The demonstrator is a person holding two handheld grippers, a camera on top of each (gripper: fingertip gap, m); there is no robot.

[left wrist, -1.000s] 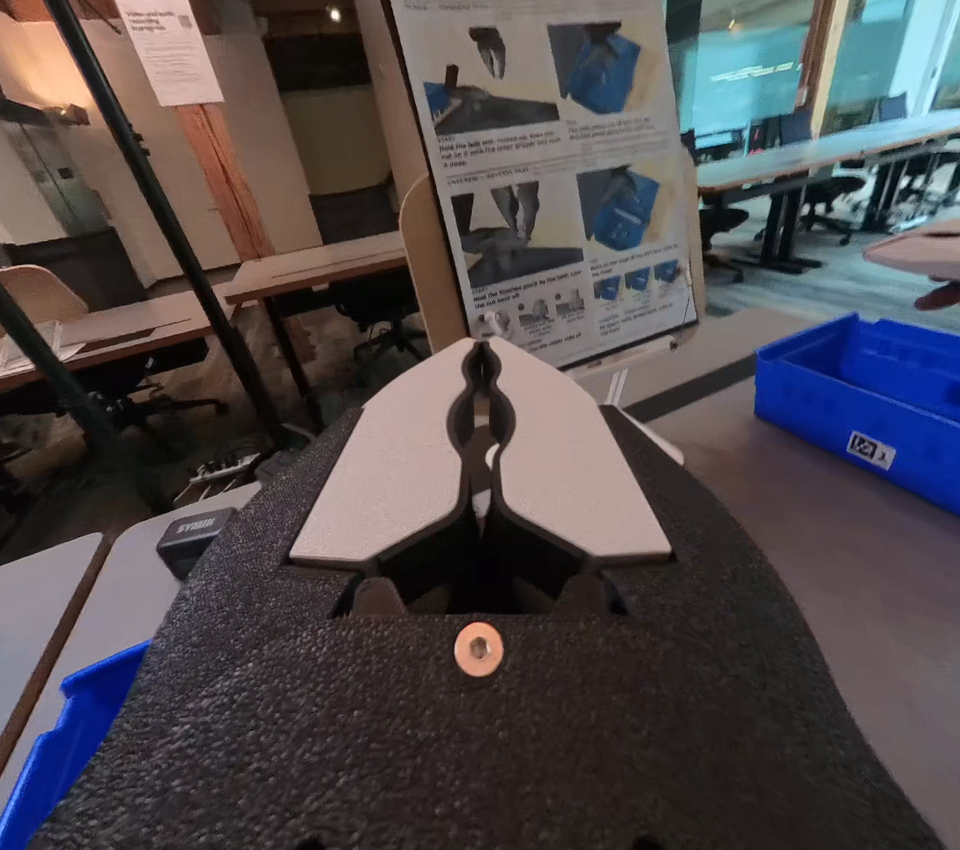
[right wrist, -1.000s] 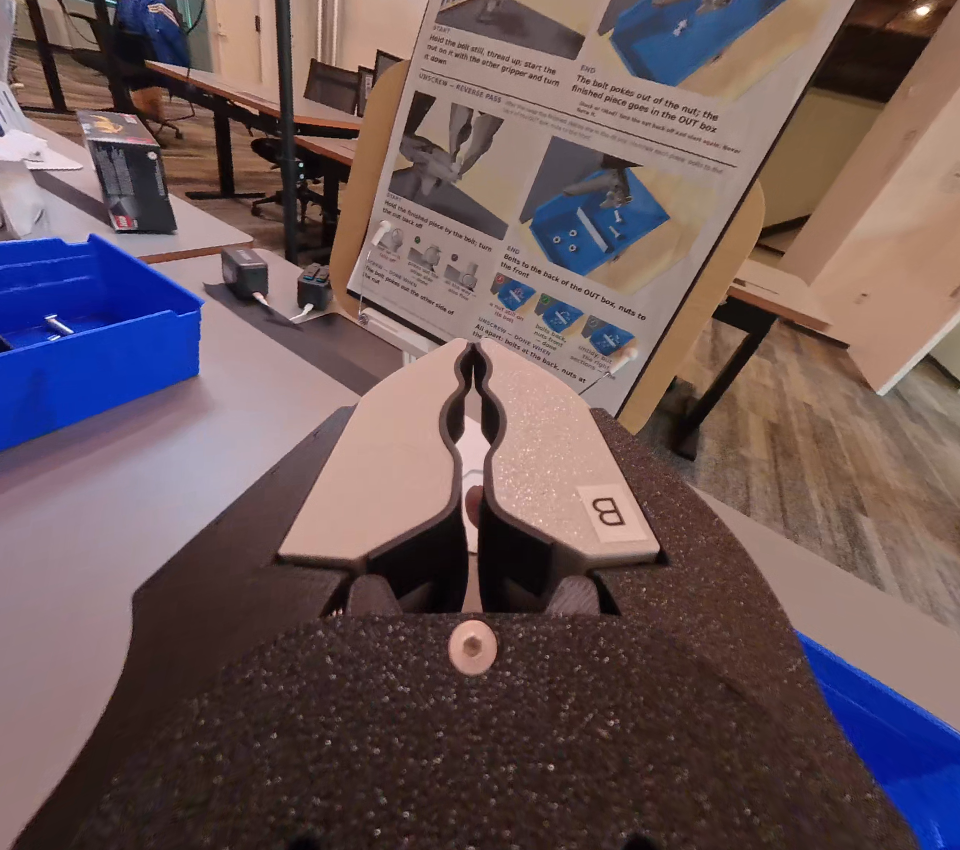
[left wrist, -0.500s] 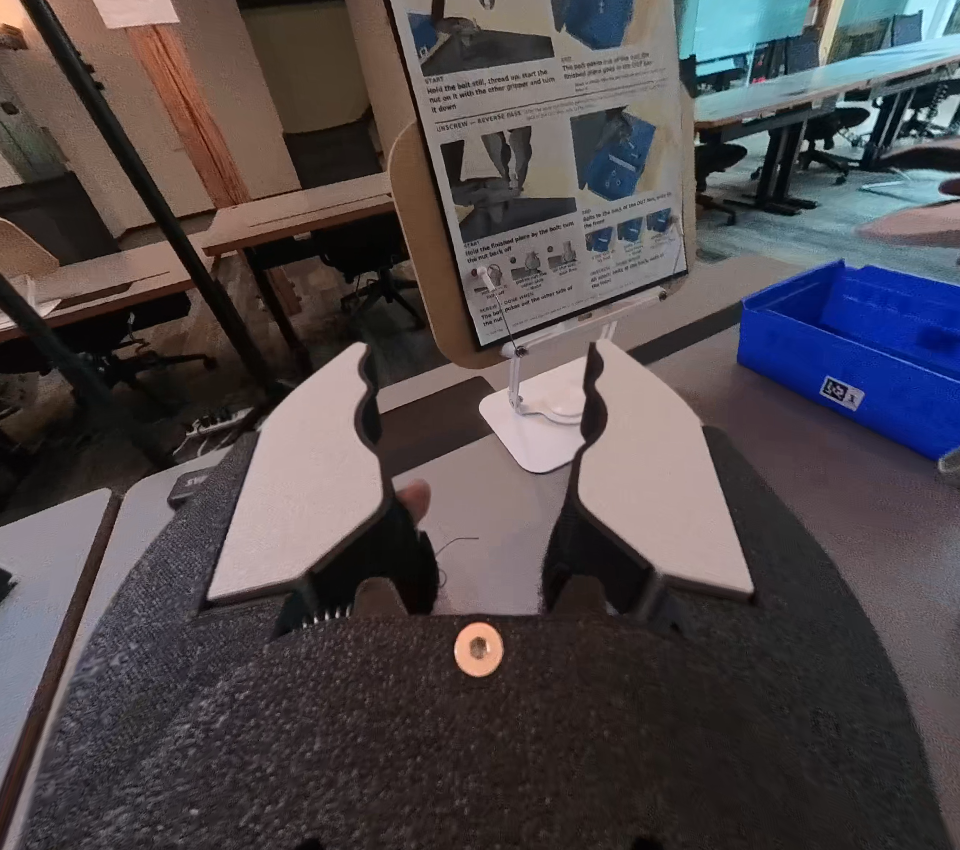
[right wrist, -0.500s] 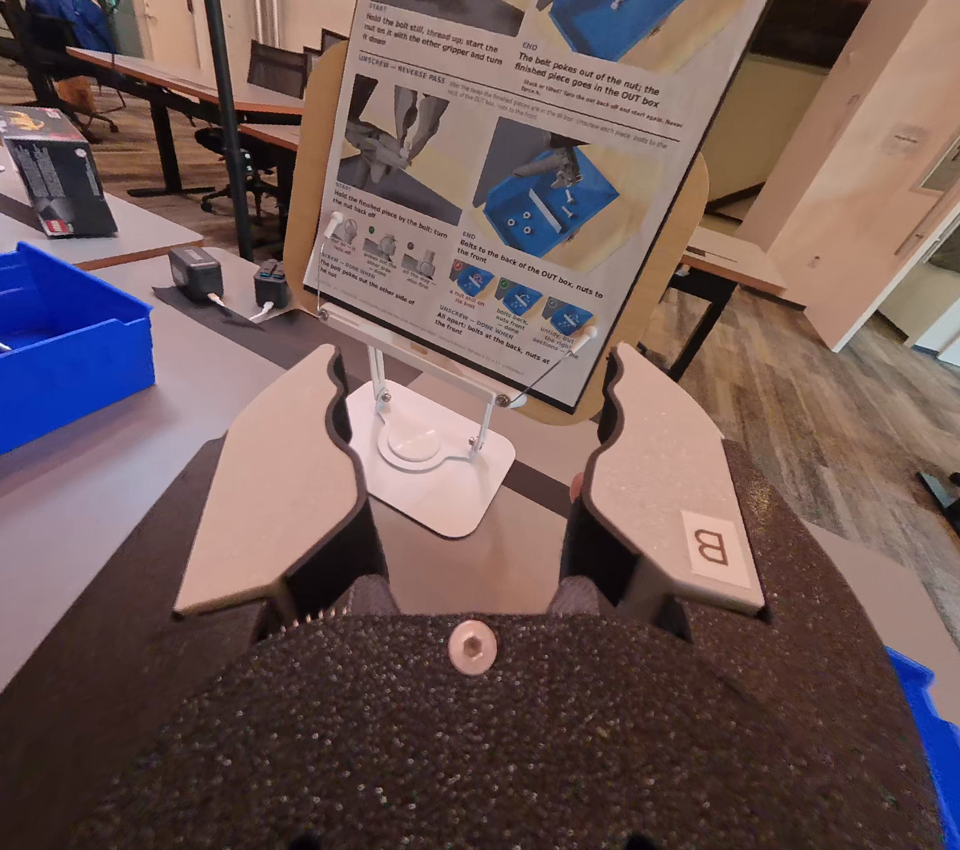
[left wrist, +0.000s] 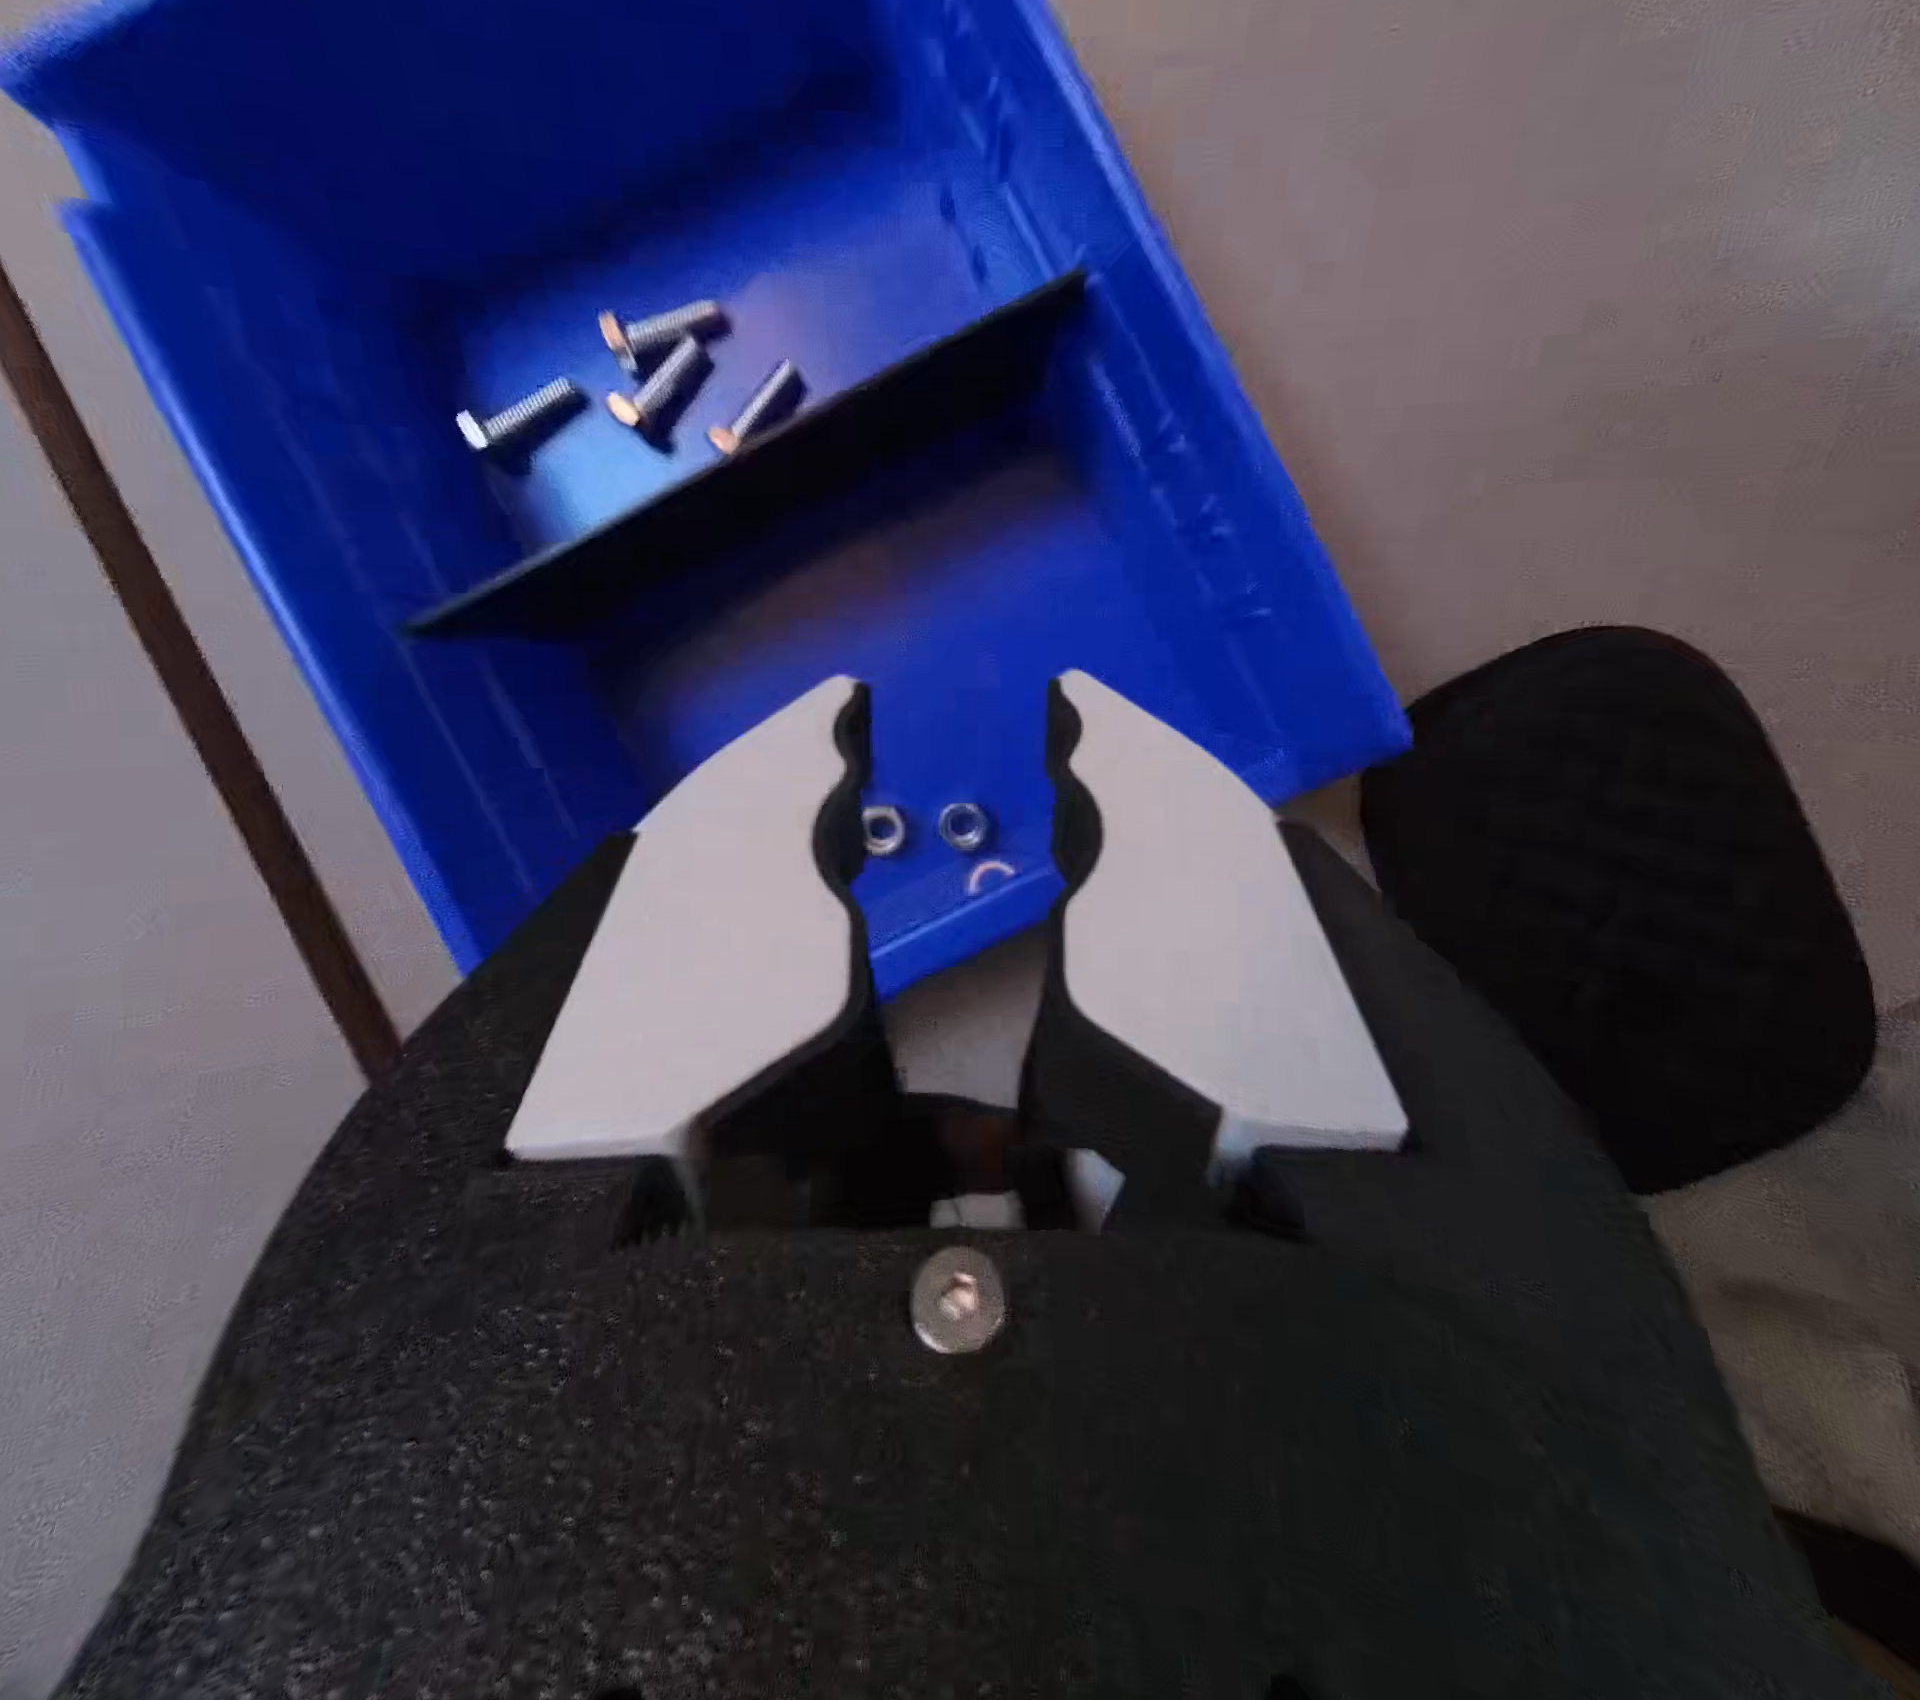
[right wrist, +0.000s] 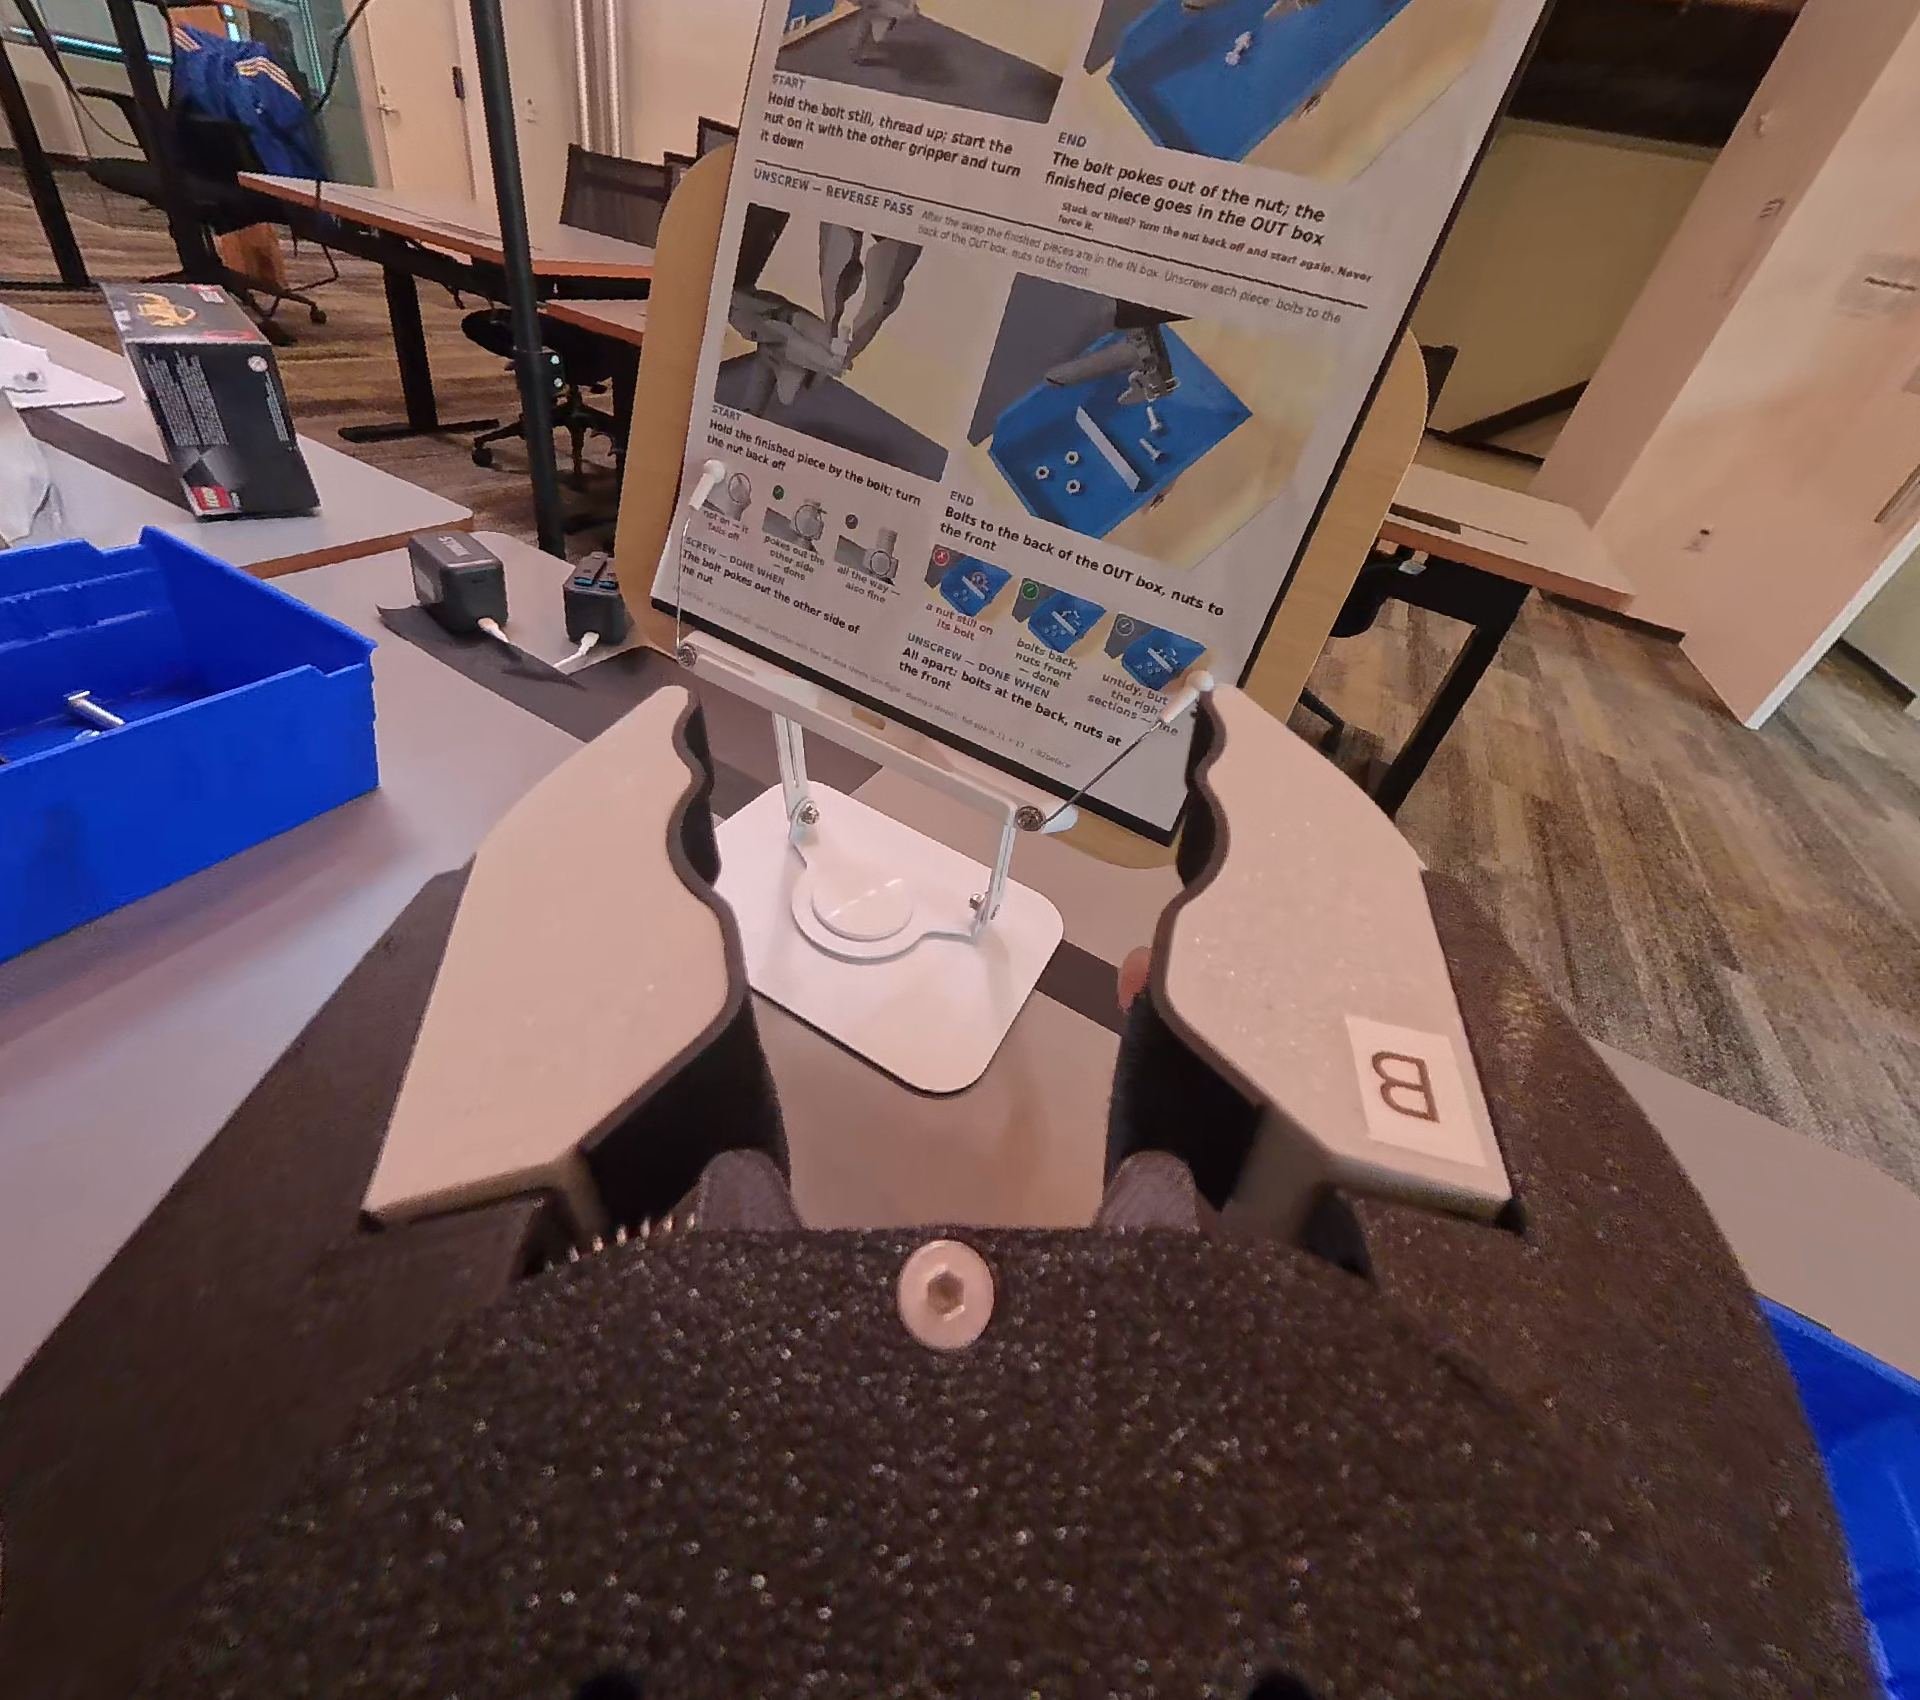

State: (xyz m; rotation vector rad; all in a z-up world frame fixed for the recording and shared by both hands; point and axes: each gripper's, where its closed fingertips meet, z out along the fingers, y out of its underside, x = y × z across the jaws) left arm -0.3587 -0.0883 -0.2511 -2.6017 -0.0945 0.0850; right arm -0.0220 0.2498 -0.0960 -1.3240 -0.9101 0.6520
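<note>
The left claw (left wrist: 951, 700) hangs open and empty over small, hard, slippery nuts (left wrist: 923, 825) at the blue bin's (left wrist: 1164, 362) near end. Pinch one by its sides. The right claw (right wrist: 940, 715) gapes wide, empty.

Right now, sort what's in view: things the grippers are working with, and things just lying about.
In play: left gripper, open over blue bin; nuts; bolts; right gripper, open and holding nothing.

Lying about: instruction sheet, white stand, black box, chargers.
</note>
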